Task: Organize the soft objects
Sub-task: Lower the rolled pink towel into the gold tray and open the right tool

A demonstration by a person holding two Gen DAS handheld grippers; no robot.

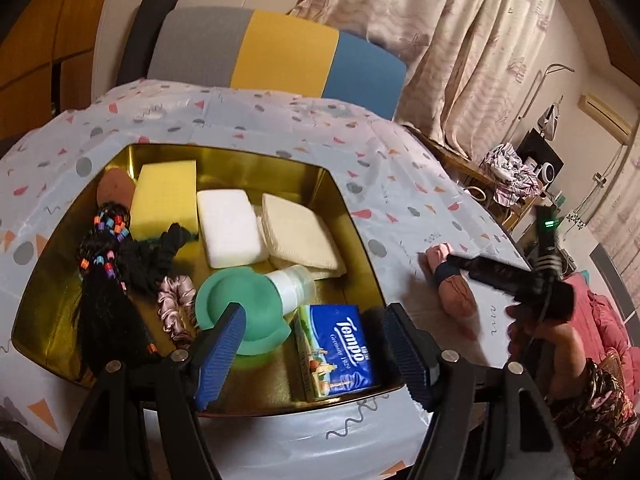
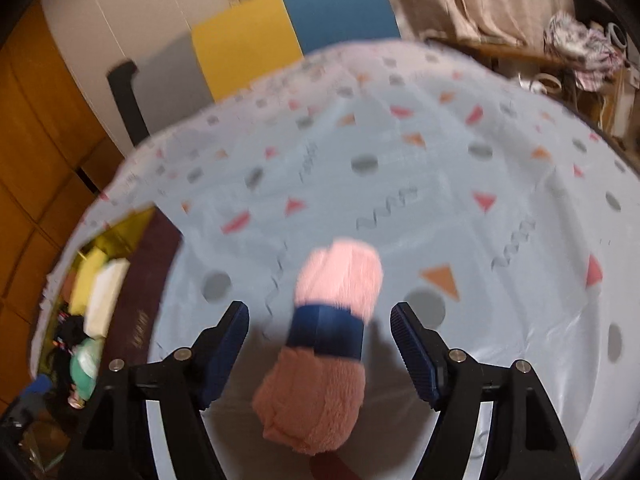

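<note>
A gold tray (image 1: 64,280) on the patterned tablecloth holds a yellow sponge (image 1: 166,196), a white sponge (image 1: 230,232), a cream cloth (image 1: 300,236), black beaded hair ties (image 1: 108,264), a pink scrunchie (image 1: 174,304), a green-capped bottle (image 1: 244,304) and a Tempo tissue pack (image 1: 340,352). My left gripper (image 1: 312,356) is open above the tray's near side, over the bottle cap and tissue pack. A pink plush roll with a navy band (image 2: 324,344) lies on the cloth right of the tray. My right gripper (image 2: 320,352) is open with the roll between its fingers; it also shows in the left wrist view (image 1: 452,276).
A chair with a grey, yellow and blue back (image 1: 280,56) stands behind the table. Curtains (image 1: 460,40) hang at the back right. A cluttered side shelf (image 1: 512,176) stands right of the table. The tray also shows at the left in the right wrist view (image 2: 136,232).
</note>
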